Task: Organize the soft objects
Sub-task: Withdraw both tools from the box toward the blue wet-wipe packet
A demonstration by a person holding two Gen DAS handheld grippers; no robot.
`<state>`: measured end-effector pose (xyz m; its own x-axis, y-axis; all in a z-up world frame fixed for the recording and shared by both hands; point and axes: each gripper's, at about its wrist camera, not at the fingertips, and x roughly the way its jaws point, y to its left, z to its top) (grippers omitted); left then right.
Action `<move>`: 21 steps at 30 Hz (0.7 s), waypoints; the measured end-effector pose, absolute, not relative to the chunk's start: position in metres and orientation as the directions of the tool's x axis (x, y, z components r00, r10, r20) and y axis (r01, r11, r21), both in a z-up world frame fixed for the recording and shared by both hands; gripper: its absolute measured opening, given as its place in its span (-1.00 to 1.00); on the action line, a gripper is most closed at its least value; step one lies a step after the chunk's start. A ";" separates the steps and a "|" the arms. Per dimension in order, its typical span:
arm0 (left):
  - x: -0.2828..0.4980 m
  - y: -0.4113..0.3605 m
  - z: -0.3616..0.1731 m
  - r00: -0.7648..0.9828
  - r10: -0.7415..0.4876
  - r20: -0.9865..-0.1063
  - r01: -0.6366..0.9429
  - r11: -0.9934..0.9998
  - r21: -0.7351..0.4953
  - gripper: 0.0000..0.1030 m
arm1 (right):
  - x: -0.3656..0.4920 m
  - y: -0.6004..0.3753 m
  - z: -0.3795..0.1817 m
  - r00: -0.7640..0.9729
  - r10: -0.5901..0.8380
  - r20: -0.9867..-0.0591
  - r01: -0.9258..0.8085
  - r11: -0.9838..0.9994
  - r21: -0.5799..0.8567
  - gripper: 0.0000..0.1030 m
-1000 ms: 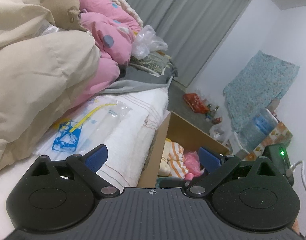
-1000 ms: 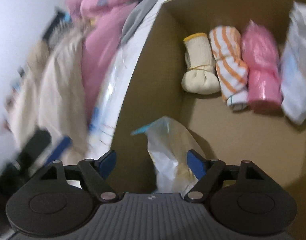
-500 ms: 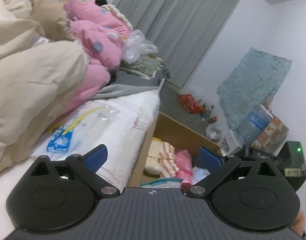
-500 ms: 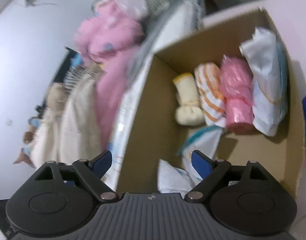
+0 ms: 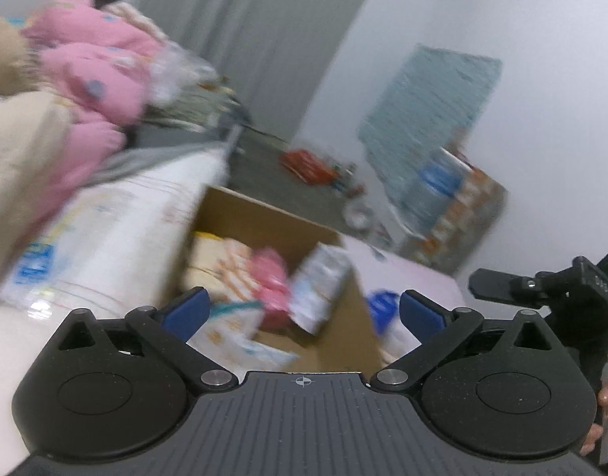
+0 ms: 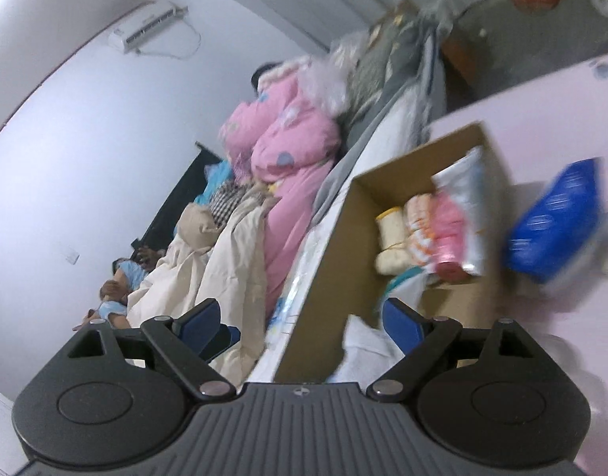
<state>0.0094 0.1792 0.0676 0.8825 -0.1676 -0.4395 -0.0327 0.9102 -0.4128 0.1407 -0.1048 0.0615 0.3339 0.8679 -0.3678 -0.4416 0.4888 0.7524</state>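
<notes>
Dim, cool, even indoor light, source unseen. Heavy motion blur on the box (image 5: 264, 218) and all around it in both views; sharp only at the black gripper bodies below it. Strong fisheye bending near frame corners, dark vignette there. Soft shadows inside the box.

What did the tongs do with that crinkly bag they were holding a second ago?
The right tongs have just been opening and let the plastic packet drop into the cardboard box, then pulled up and back; nothing sits between them now. The left tongs swung toward the box, open and empty. The rolled cloths stayed lined up inside.
</notes>
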 end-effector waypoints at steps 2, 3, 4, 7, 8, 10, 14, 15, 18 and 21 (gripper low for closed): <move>0.012 0.165 0.067 0.866 -0.220 -0.448 0.018 0.910 -0.413 0.99 | 0.130 -0.129 0.066 0.379 0.845 -0.378 -0.441 0.524 0.729 0.59; 0.015 0.157 0.066 0.854 -0.249 -0.457 0.044 0.910 -0.413 0.99 | 0.125 -0.143 0.068 0.409 0.828 -0.382 -0.437 0.546 0.715 0.59; 0.018 0.150 0.065 0.842 -0.272 -0.467 0.064 0.908 -0.414 0.99 | 0.120 -0.156 0.069 0.436 0.812 -0.387 -0.430 0.566 0.703 0.59; 0.028 0.129 0.063 0.808 -0.320 -0.494 0.112 0.907 -0.406 0.99 | 0.113 -0.186 0.068 0.496 0.766 -0.409 -0.400 0.619 0.676 0.59; 0.032 0.122 0.062 0.800 -0.327 -0.504 0.123 0.910 -0.396 0.99 | 0.112 -0.195 0.066 0.515 0.749 -0.417 -0.385 0.637 0.668 0.59; 0.042 0.106 0.060 0.782 -0.332 -0.528 0.143 0.919 -0.366 0.99 | 0.114 -0.209 0.058 0.537 0.722 -0.435 -0.359 0.663 0.657 0.59; 0.065 0.073 0.058 0.744 -0.344 -0.572 0.206 0.934 -0.293 0.99 | 0.128 -0.226 0.035 0.538 0.712 -0.450 -0.305 0.663 0.684 0.59; 0.072 0.063 0.058 0.736 -0.341 -0.585 0.226 0.938 -0.263 0.99 | 0.132 -0.229 0.029 0.534 0.715 -0.450 -0.291 0.656 0.696 0.59; 0.096 0.036 0.057 0.711 -0.321 -0.626 0.293 0.944 -0.151 0.99 | 0.150 -0.235 0.010 0.524 0.730 -0.439 -0.247 0.623 0.742 0.57; 0.127 0.010 0.052 0.684 -0.290 -0.670 0.360 0.932 -0.036 0.97 | 0.164 -0.243 -0.008 0.520 0.746 -0.416 -0.200 0.580 0.790 0.39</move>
<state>0.1270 0.0100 0.0517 0.6836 -0.2901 -0.6697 0.3603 0.9322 -0.0361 0.1637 -0.2430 -0.0077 0.5196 0.7460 -0.4165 -0.1997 0.5800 0.7898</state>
